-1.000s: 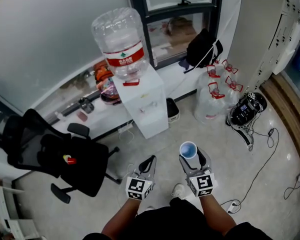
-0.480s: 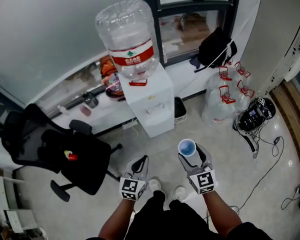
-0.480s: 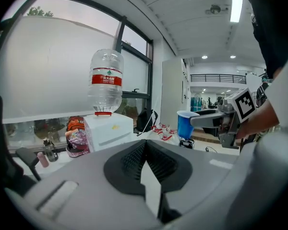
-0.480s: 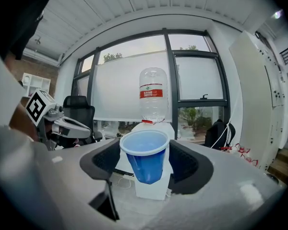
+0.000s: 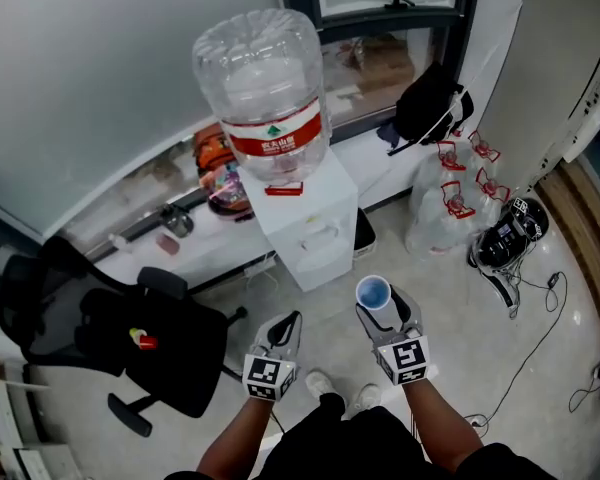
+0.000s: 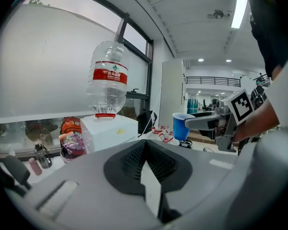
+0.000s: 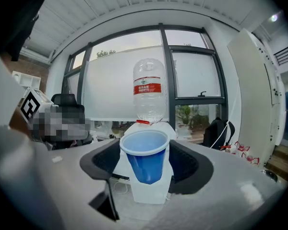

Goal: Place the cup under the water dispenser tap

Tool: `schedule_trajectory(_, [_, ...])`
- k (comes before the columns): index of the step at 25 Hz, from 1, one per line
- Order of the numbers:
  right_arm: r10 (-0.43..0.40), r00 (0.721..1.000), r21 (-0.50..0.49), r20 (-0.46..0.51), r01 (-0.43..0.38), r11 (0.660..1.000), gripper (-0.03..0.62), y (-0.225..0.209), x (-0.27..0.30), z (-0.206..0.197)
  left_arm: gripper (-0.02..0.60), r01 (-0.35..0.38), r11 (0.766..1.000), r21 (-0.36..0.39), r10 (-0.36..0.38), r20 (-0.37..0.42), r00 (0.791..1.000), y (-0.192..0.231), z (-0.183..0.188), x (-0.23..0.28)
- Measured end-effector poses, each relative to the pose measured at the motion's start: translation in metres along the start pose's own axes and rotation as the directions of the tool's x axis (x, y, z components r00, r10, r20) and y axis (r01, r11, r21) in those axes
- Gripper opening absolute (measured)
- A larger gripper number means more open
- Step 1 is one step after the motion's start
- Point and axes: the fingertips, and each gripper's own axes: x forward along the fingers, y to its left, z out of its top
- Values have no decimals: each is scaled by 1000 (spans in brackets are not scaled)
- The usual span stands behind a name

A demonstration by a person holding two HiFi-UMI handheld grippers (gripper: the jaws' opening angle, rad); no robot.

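A blue cup (image 5: 373, 292) stands upright between the jaws of my right gripper (image 5: 380, 313), which is shut on it. In the right gripper view the cup (image 7: 145, 158) sits dead ahead, with the white water dispenser (image 7: 145, 194) right behind it. The dispenser (image 5: 310, 218) carries a big clear bottle (image 5: 265, 88) with a red label and stands by the window, a step ahead of both grippers. My left gripper (image 5: 290, 321) is level with the right one, shut and empty. In its own view, the left gripper (image 6: 144, 145) has its pads meeting and the cup (image 6: 181, 126) is off to the right.
A black office chair (image 5: 130, 333) stands to the left. The window ledge (image 5: 170, 238) beside the dispenser holds snack bags and bottles. Right of the dispenser are a black backpack (image 5: 430, 103), bagged empty jugs (image 5: 450, 193), a black device (image 5: 505, 230) and cables (image 5: 540, 313) on the floor.
Both grippers have moved forward toward the dispenser, which now looks larger and nearer. The cup stays in the right gripper, upright.
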Motion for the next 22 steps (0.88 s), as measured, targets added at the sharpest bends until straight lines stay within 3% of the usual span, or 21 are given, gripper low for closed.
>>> schedule_trajectory(5, [-16, 1000, 10, -8, 16, 1000, 318, -4, 26, -8, 15, 25, 1000, 8, -25, -11, 1000, 19, -8, 21])
schedule_trajectory(10, [4, 1000, 29, -27, -3, 1000, 318, -14, 49, -28, 15, 5, 1000, -24, -6, -35, 999, 26, -22, 45])
schedule_trajectory(22, [126, 991, 38, -43, -125, 991, 318, -48, 115, -113, 15, -142, 987, -74, 141, -25, 990, 34, -89, 118])
